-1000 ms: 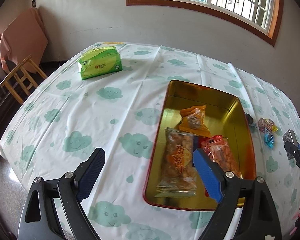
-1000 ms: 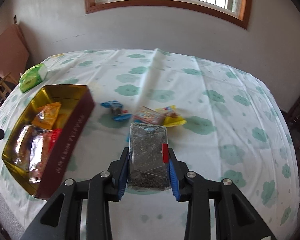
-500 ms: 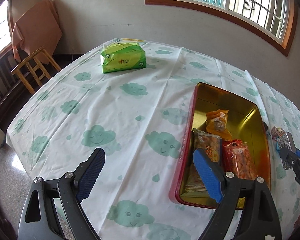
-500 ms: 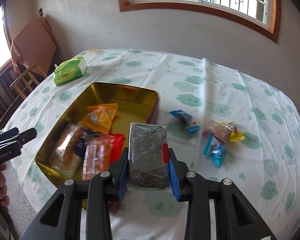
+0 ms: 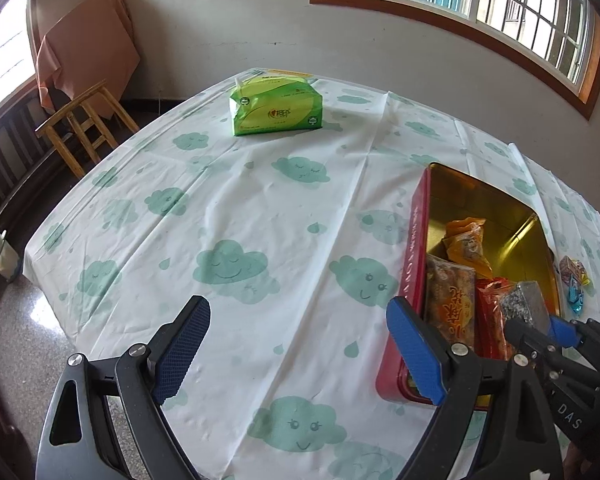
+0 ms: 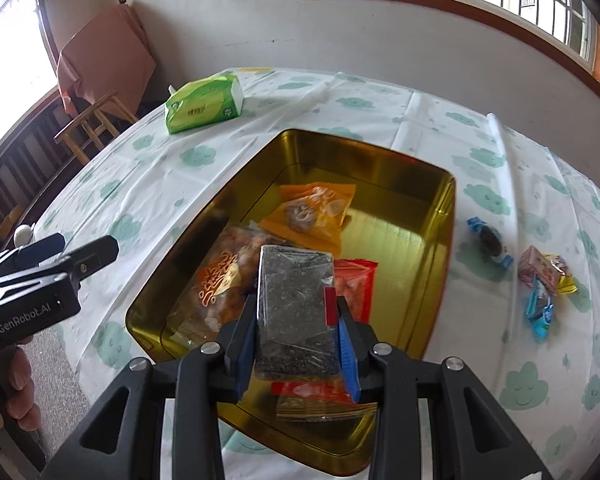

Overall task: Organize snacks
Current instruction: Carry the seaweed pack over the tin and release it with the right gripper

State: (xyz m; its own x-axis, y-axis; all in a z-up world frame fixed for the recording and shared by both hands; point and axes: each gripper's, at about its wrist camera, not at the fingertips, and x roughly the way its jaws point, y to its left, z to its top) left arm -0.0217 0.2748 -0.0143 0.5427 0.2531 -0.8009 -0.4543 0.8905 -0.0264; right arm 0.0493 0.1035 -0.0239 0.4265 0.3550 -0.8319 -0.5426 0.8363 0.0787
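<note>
A gold tin with red outer walls lies on the cloud-print tablecloth. Inside it lie an orange packet, a clear packet with orange writing and a red packet. My right gripper is shut on a dark speckled packet and holds it above the tin's near half; the left wrist view shows this packet over the red one. My left gripper stands open over bare cloth left of the tin, nothing between its fingers.
Loose wrapped sweets lie on the cloth right of the tin: a blue-ended one, a pink and yellow one, a blue one. A green tissue pack sits at the far side. A wooden stool stands beyond the table's left edge.
My right gripper has carried the dark packet leftward from above the cloth to above the tin. My left gripper has slid left, off the tin and over the bare cloth.
</note>
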